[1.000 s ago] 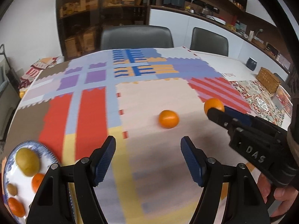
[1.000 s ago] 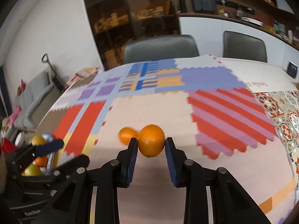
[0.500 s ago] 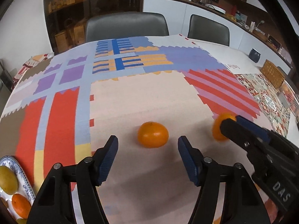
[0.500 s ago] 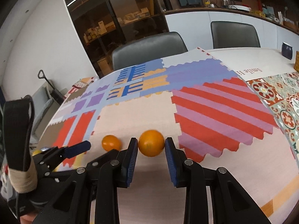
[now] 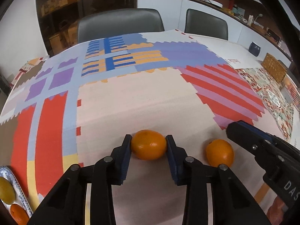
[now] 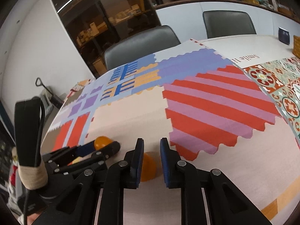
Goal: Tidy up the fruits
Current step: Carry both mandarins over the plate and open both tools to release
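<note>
An orange rests on the pink patch of the tablecloth. My left gripper has its jaws closing, and both blue pads press on the orange's sides. A second orange lies loose on the cloth to its right, just under and left of the right gripper. In the right wrist view the right gripper is shut to a narrow gap with nothing between its pads. That second orange peeks out from behind its left finger. A blue-rimmed plate at the near left holds a yellow-green fruit and a small orange.
A patchwork cloth covers the table. Two grey chairs stand at the far edge. A wicker basket and a dark cup sit at the far right.
My left gripper came forward and down over the orange and closed onto it. The orange that was between the right pads now lies on the cloth below them.
</note>
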`<state>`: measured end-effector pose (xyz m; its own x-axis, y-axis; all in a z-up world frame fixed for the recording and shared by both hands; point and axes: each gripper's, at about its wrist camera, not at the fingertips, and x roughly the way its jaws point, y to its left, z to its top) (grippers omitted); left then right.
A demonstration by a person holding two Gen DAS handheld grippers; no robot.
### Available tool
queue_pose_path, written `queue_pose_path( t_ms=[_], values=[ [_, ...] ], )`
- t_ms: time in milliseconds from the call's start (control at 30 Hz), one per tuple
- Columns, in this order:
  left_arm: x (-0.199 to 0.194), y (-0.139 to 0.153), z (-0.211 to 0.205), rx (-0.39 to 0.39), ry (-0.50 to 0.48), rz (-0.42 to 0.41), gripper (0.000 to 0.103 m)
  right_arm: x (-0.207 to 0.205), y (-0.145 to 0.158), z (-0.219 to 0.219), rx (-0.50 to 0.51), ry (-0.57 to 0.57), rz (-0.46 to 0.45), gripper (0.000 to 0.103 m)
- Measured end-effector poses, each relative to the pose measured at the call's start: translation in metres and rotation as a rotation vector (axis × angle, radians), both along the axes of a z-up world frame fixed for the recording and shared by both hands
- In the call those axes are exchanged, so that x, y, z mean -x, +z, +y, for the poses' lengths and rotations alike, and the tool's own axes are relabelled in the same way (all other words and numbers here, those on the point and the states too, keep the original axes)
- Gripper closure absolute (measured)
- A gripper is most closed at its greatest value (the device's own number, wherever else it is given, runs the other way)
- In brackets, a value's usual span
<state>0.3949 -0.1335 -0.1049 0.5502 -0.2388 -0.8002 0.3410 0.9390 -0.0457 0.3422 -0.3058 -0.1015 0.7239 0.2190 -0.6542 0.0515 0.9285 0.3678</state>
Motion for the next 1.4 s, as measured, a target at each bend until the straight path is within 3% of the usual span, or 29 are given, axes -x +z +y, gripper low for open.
queue_pose_path(
  t_ms=[133,233,400,500,833,1400],
  values=[
    [0.006,0.006,0.003,0.025,0.020,-0.012,0.068,0.000,-0.001,-0.004,-0.041,0.000,0.001,0.081],
    [0.015,0.013,0.008,0.031,0.040,-0.031,0.068,0.000,-0.002,-0.007,-0.072,-0.004,0.001,0.067],
    [0.034,0.021,0.020,0.000,0.066,-0.070,0.068,-0.001,-0.004,-0.002,-0.063,0.020,0.010,0.067],
    [0.040,0.023,0.031,-0.007,0.100,-0.077,0.068,0.000,-0.001,0.007,-0.009,0.050,0.002,0.067],
    [0.048,0.014,0.048,0.023,0.146,-0.036,0.068,-0.003,-0.010,0.031,0.144,0.124,0.057,0.067],
    [0.076,0.047,0.071,0.033,0.163,-0.101,0.068,0.008,0.009,0.052,0.120,0.208,-0.007,0.070]
  ],
)
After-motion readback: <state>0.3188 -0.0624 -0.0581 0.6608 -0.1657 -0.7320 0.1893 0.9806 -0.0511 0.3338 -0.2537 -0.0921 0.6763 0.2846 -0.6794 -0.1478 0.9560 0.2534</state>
